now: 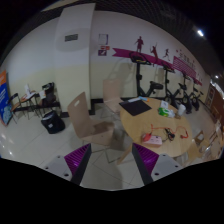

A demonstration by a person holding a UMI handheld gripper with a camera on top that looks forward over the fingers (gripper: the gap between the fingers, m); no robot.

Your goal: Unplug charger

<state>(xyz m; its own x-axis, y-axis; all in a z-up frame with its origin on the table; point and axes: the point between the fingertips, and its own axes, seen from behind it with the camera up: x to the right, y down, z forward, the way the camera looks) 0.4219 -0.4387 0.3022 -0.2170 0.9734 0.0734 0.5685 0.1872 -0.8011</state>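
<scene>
Two claw (110, 160) fingers stand wide apart, holding nothing, above pale floor. From left: a blue thing (7, 105), a dark chair (50, 118), brown boxes (88, 118), then a cluttered tabletop (165, 130) beyond. I cannot pick out any charger.

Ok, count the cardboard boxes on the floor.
2: one cardboard box just beyond the open, empty jaws, a second box behind it by the wall. More may be hidden.

No legible text or labels
</scene>
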